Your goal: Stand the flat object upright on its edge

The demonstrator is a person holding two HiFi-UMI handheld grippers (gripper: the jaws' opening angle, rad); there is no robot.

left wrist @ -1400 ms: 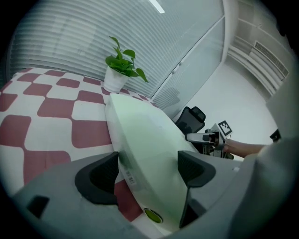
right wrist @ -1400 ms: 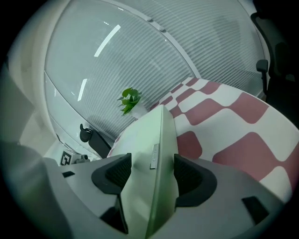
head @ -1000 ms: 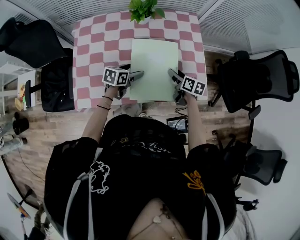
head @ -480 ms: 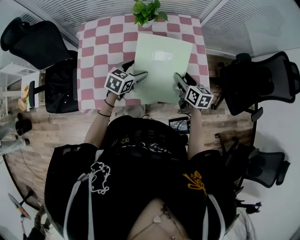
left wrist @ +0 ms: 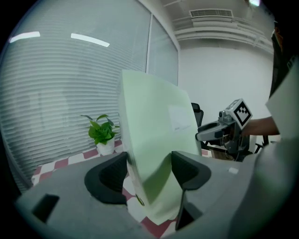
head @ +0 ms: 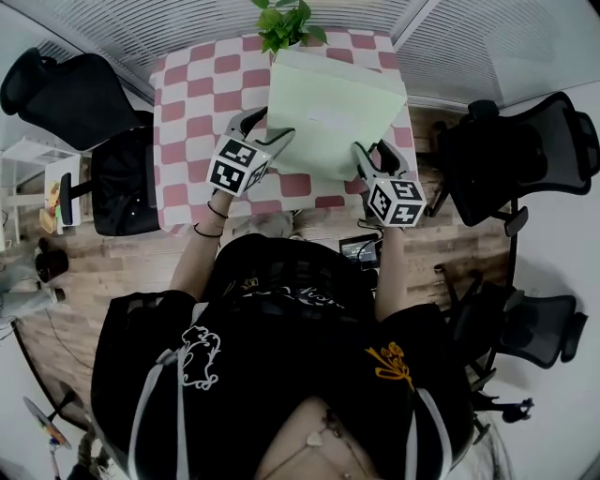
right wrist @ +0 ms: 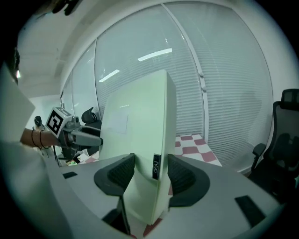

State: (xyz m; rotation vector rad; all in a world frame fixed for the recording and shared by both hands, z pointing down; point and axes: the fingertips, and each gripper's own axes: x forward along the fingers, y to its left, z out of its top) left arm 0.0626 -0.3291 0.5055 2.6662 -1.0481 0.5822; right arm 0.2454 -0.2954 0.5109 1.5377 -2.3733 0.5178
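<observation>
A pale green flat box [head: 333, 112] stands tilted on the checked table [head: 202, 103], its far edge down near the plant and its near edge lifted. My left gripper [head: 265, 131] is shut on the box's left side, and my right gripper [head: 377, 157] is shut on its right side. Both pairs of jaws have just been closing, with the box between them. In the left gripper view the box [left wrist: 154, 130] rises steeply between the jaws of my left gripper [left wrist: 149, 172]. The right gripper view shows the box's edge [right wrist: 140, 135] clamped between the jaws of my right gripper [right wrist: 150, 175].
A potted plant [head: 284, 21] stands at the table's far edge, just behind the box. Black office chairs stand to the left [head: 70, 89] and to the right [head: 525, 150] of the table. Window blinds run behind the table.
Both grippers have risen and rolled with the box. It lay flat on the table a second ago and now stands steeply tilted, with its near edge raised.
</observation>
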